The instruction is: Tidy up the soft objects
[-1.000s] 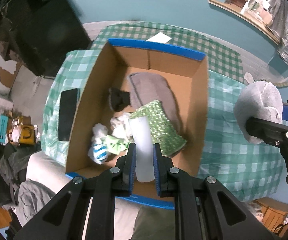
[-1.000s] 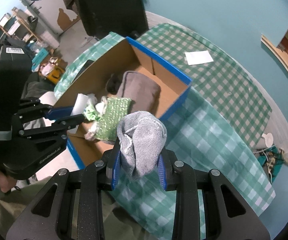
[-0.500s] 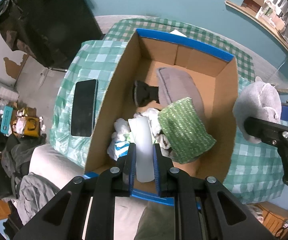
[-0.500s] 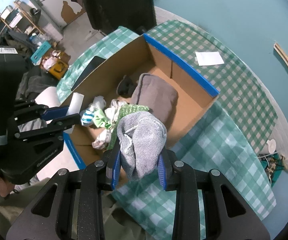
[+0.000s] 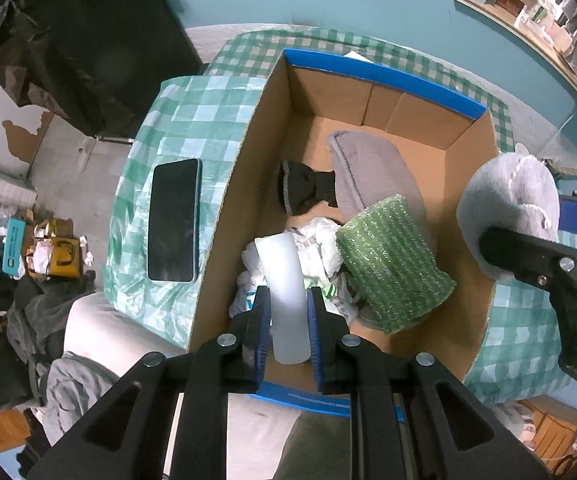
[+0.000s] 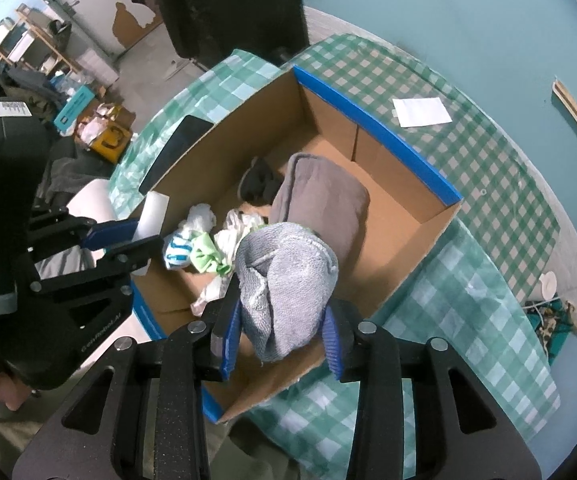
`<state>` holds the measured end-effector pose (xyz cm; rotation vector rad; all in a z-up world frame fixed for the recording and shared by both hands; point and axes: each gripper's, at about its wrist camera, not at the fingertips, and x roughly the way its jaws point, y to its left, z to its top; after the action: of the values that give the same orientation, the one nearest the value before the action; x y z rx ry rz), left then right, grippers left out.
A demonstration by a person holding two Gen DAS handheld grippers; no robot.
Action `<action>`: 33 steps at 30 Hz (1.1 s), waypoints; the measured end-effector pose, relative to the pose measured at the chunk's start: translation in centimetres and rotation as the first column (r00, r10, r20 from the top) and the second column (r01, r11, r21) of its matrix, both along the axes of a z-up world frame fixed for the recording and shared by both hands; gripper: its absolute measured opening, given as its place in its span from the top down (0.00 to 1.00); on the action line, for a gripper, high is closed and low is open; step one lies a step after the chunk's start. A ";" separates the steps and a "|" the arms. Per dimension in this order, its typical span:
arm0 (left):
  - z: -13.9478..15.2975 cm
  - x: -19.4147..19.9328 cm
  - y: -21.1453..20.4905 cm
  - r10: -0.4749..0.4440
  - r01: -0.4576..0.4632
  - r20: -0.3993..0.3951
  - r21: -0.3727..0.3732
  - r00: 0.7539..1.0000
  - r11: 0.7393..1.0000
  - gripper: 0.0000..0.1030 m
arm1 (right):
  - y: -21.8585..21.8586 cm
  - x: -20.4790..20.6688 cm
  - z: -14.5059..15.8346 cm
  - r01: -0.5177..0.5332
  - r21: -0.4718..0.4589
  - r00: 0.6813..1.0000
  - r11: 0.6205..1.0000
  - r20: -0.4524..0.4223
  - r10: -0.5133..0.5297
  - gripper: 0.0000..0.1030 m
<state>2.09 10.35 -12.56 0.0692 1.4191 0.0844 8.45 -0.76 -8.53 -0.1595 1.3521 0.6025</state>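
above cardboard box (image 5: 464, 152), both grippers hold items.

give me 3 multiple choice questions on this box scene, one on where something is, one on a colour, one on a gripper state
1. Where does the phone lie?
A. inside the box
B. on the checked cloth beside the box
C. on the white paper

2. What colour is the cardboard box's rim tape?
A. blue
B. red
C. yellow

3. What is the right gripper doing?
A. open, holding nothing
B. shut on the grey cloth bundle
C. shut on the phone

Answers: 1 B, it rests on the cloth outside the box wall. 2 A, blue strips edge the rim. 3 B, the bundle sits clamped between both fingers.
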 end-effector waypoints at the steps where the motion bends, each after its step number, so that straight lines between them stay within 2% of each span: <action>1: 0.0 0.0 0.1 -0.001 0.001 -0.001 0.000 1.000 1.000 0.79 | 0.2 0.1 0.0 0.003 0.000 1.000 1.000 0.002 -0.003 0.64; 4: 0.0 0.2 0.3 -0.006 0.007 -0.003 0.010 1.000 1.000 0.79 | 0.3 0.4 0.2 0.013 -0.001 1.000 1.000 0.007 -0.013 0.62; 6: 0.1 0.3 0.3 -0.008 0.008 0.000 0.016 1.000 1.000 0.72 | 0.4 0.5 0.3 0.019 -0.005 1.000 1.000 0.014 -0.019 0.57; 8: 0.4 0.4 0.4 -0.012 0.011 0.015 0.023 1.000 1.000 0.60 | 0.3 0.6 0.5 0.026 -0.002 1.000 1.000 0.013 -0.026 0.57; 11: 0.9 0.3 0.4 -0.020 0.020 0.030 0.025 0.999 0.999 0.53 | 0.3 0.6 0.8 0.035 -0.001 0.999 0.999 0.021 -0.035 0.54; 18: 2.1 0.2 0.2 -0.026 0.024 0.041 0.031 0.999 0.999 0.43 | -0.3 0.6 2.7 0.064 0.017 0.997 0.998 0.051 -0.065 0.40; 23: 4.2 -0.1 -0.1 -0.029 0.024 0.102 0.046 0.994 0.999 0.20 | -1.6 0.6 4.3 0.109 0.035 0.991 0.993 0.074 -0.112 0.37; 24: 4.7 -0.1 -0.2 -0.029 0.023 0.114 0.049 0.993 0.999 0.18 | -1.8 0.5 4.5 0.117 0.037 0.990 0.992 0.078 -0.120 0.36; 33: 7.5 -0.4 -0.6 -0.008 0.004 0.147 0.030 0.989 1.000 0.15 | -3.7 -0.1 7.0 0.153 0.048 0.979 0.987 0.125 -0.158 0.32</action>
<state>1.64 9.79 -5.09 0.0902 1.2702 0.1038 8.35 -4.42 -1.49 -0.0597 1.2147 0.4773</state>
